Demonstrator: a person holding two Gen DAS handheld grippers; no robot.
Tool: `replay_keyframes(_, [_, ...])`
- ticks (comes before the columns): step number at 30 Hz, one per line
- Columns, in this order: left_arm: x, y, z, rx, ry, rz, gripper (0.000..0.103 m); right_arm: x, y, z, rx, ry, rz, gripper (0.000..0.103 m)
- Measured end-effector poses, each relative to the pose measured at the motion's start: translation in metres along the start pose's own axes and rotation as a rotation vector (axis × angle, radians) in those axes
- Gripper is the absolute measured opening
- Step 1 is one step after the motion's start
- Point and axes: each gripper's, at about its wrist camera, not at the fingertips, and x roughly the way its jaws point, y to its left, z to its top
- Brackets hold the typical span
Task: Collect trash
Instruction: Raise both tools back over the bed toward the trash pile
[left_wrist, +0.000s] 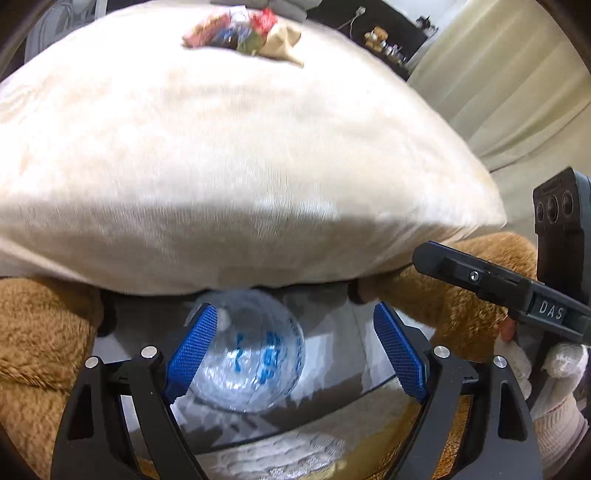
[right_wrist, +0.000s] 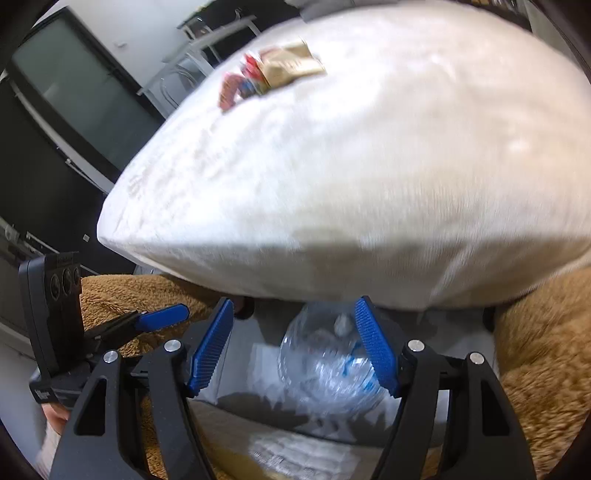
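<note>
Wrappers (left_wrist: 243, 35) sit atop the pillow (left_wrist: 221, 155); bottle (left_wrist: 255, 354) lies below it. Both grippers (left_wrist: 295, 350) (right_wrist: 295, 347) gape empty; tilting the pillow could spill wrappers.

Clear bottle (left_wrist: 255, 354) top hidden under pillow (left_wrist: 236, 166), blurred wrappers (left_wrist: 243, 33), bottle print unreadable

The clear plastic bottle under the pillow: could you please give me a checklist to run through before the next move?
1. Left gripper fingers apart: ok.
2. Right gripper fingers apart: ok.
3. Clear plastic bottle gripped by either gripper: not ok, it looks loose.
4. White pillow off the bottle: cannot tell, its edge overlaps the bottle.
5. Crumpled wrappers collected: not ok, they lie on the pillow.
6. Brown plush blanket clear of the bottle: ok.
</note>
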Motion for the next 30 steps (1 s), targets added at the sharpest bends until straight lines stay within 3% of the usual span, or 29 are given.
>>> replay_keyframes(5, [-0.025,0.002,0.019,0.01,-0.117,-0.03,0.085,-0.017,0.011,0.016,-0.098,-0.104,-0.033,0.068])
replay_keyframes(11, [-0.044,0.008,0.051,0.006,-0.216,-0.04,0.085,-0.019,0.008,0.047,-0.142,-0.151,-0.044,0.068])
replay_keyframes(30, [-0.065,0.055,0.148,0.037,-0.336,-0.001,0.085,0.032,0.034,0.136,-0.31,-0.202,-0.013,0.068])
